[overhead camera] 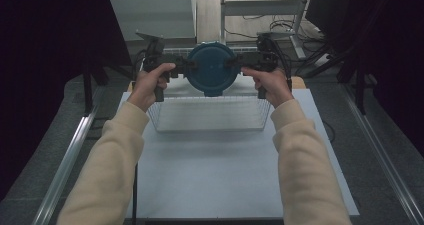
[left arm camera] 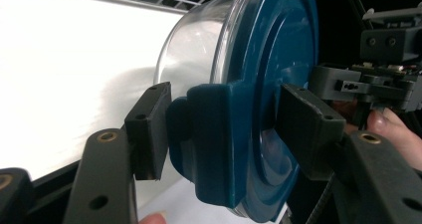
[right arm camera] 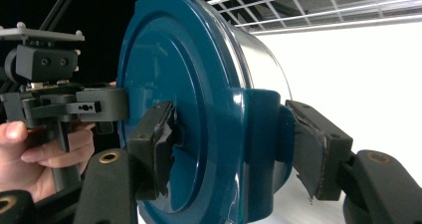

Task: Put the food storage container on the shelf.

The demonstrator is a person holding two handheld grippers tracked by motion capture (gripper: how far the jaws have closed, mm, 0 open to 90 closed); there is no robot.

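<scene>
Hidden behind the blue lid

The lid faces the camera, hiding the clear container behind it; its contents cannot be told.

A wire basket sits on a pale mat, with cables on the floor beyond.

No text, label, brand, number or sign can be read anywhere in these views.
</scene>
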